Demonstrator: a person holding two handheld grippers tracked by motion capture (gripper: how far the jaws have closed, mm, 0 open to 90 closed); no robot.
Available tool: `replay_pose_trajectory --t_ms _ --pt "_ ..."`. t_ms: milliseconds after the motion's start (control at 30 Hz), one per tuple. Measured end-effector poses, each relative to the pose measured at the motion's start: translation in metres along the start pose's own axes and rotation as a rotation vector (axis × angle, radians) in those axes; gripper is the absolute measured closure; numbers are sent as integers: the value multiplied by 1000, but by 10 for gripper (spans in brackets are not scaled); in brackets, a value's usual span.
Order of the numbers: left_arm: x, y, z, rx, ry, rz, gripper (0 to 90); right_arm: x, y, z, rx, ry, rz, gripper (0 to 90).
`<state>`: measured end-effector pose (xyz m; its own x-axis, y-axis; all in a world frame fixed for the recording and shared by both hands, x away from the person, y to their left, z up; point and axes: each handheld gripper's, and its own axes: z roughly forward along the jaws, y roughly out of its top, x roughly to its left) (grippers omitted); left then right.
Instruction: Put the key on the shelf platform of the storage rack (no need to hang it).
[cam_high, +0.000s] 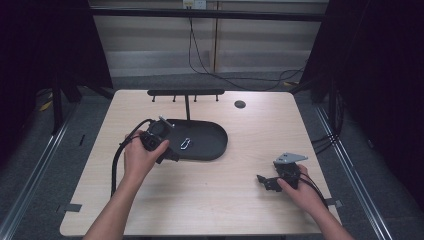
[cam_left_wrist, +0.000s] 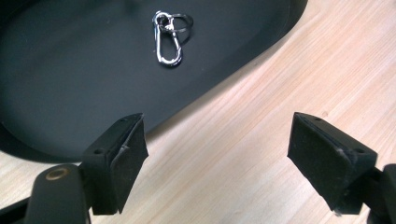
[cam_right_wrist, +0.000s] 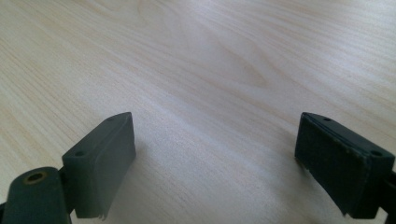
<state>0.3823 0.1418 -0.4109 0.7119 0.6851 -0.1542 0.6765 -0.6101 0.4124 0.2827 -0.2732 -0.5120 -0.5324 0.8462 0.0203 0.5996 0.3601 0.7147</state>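
Left gripper (cam_left_wrist: 215, 135), fingers (cam_left_wrist: 116, 158) spread wide and holding nothing, poised just above the near rim of a black oval tray (cam_left_wrist: 70, 93), one finger over the tray's edge and the other over bare wood. Inside the tray, a small silver metal carabiner clip with a key ring (cam_left_wrist: 169, 39), lying flat on the dark floor, well ahead of the fingertips and apart from them. From the high view, left gripper (cam_high: 167, 152) held in the person's left hand (cam_high: 137, 160) at the tray's left end (cam_high: 212, 145), the clip (cam_high: 186, 144) near the tray's middle, a black cable looping from the gripper back along the forearm.

Right gripper (cam_right_wrist: 215, 140), fingers (cam_right_wrist: 100, 158) likewise wide apart and empty, hovering close over plain pale wood. From the high view, right gripper (cam_high: 265, 181) in the person's right hand (cam_high: 302, 192) at the near right of the light wooden tabletop (cam_high: 240, 200), a grey three-cornered plate on top, well apart from the tray.

Rising from the tray's far side, a thin black post carrying a black crossbar with short pegs (cam_high: 186, 93). Beside it on the far tabletop, a small dark round disc (cam_high: 240, 104). Beyond the tabletop, grey floor and black cables trailing down a pale wall.
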Motion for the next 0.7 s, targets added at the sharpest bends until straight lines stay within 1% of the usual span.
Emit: replay_pose_trajectory --t_ms 33,167,200,433,700 --pt "0 -1 0 -5 1 -2 193 0 0 0 -1 0 -1 119" --pt "0 -8 -2 -6 4 11 194 0 0 0 -1 0 -1 119" --pt "-1 -10 -2 -11 1 4 197 0 0 0 1 0 0 119" --pt "1 -21 -5 0 0 13 198 0 0 0 -1 -1 1 119" --pt "3 -33 -7 10 -8 -2 198 0 0 0 0 -1 2 119"
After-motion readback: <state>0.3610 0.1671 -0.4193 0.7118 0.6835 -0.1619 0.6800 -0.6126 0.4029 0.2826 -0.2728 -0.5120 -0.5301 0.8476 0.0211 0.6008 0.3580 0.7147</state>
